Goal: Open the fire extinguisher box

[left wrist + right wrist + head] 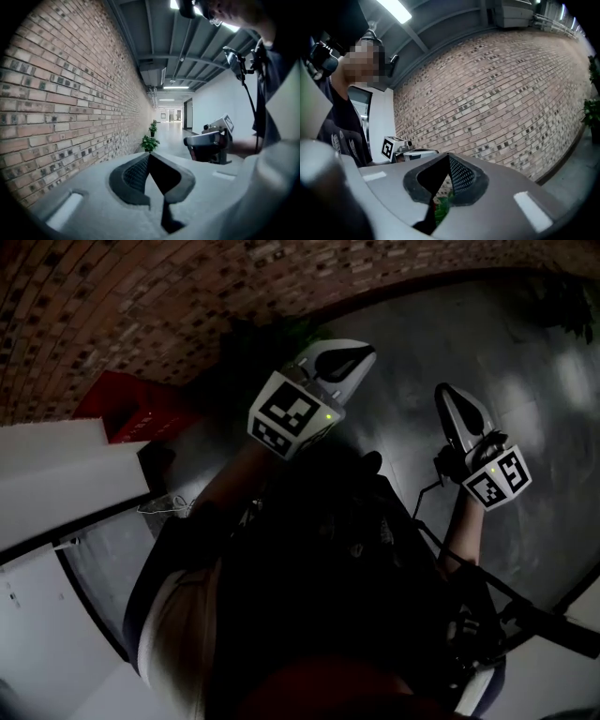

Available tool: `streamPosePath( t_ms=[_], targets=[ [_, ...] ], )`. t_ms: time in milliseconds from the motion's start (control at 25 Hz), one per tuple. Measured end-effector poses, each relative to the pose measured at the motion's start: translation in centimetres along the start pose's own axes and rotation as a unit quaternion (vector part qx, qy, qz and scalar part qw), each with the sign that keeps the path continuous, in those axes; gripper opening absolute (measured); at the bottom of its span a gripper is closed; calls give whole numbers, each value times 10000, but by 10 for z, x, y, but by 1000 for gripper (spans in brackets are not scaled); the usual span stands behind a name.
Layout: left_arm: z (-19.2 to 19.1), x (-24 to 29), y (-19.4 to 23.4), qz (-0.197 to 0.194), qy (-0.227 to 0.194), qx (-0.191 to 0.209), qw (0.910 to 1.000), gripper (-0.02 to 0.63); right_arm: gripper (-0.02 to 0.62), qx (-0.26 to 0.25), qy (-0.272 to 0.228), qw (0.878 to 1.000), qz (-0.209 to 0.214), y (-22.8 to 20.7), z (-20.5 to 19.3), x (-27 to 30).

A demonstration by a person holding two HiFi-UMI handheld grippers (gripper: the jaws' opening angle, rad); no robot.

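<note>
You're right at the start here, on the approach step. As far as I can judge, nothing about the box has been touched yet. Your left tongs (149,156) are pressed together at the tips with nothing between them. Your right tongs (449,157) look the same: tips meeting, empty, just a sliver of green and red showing through the slit lower down. Both are held up in the air in front of you.

The thing you want is, I reckon, the red box (127,407) sitting low by the brick wall (112,296). In the head view it's off to your left, near a dark potted plant (272,338) and beside a white unit (56,474). It's well apart from both tongs. The shot is dim, so I can't make out a door, handle or latch on it.

Next move, my guess: swing round to face the red box and bring 1 of the tongs down to it. The left is on the nearer side. You'll need to spread those tongs before you get there, since closed ones won't take a handle. Find the latch or door edge first, then pinch or hook it and pull the door along its hinge. Watch the plant leaves and the white unit's corner on the way in, because they crowd that side.
</note>
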State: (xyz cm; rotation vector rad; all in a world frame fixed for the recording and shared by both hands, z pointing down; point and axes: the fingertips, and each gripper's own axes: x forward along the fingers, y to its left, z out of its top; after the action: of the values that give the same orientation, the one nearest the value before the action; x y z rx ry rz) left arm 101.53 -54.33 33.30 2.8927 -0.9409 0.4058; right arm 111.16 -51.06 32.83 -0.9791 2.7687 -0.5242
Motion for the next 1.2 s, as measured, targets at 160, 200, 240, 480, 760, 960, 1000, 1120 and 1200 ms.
streamPosePath(
  t_ms=[160,200,240,480,760,960,1000,1120,1200],
  targets=[
    [15,23,-28,-232,-12,254,9994,-2,0,-141,-259,9996,47,-9,18,-24],
    [19,28,-33,-247,-32,286,9993,-2,0,-203,-304,9993,40,-11,21,-32],
    [24,33,-38,-255,-66,297,9992,-2,0,-268,-343,9990,23,-12,24,-39],
    [55,56,-62,-415,-317,439,9977,-2,0,-474,-540,9972,-189,-25,38,-81],
    [69,79,-102,-669,-294,249,9970,-2,0,-245,-436,9973,-533,-44,29,-133],
    [68,109,-126,-1074,-174,425,9932,-2,0,-192,-557,9913,-1174,-66,36,-176],
    [70,114,-128,-1125,-183,437,9925,-2,0,-186,-570,9903,-1254,-70,38,-181],
    [73,125,-133,-1344,-173,391,9900,-2,0,-146,-558,9877,-1450,-74,36,-192],
    [74,127,-134,-1515,-206,226,9880,-2,0,-97,-474,9863,-1575,-78,30,-194]
  ],
)
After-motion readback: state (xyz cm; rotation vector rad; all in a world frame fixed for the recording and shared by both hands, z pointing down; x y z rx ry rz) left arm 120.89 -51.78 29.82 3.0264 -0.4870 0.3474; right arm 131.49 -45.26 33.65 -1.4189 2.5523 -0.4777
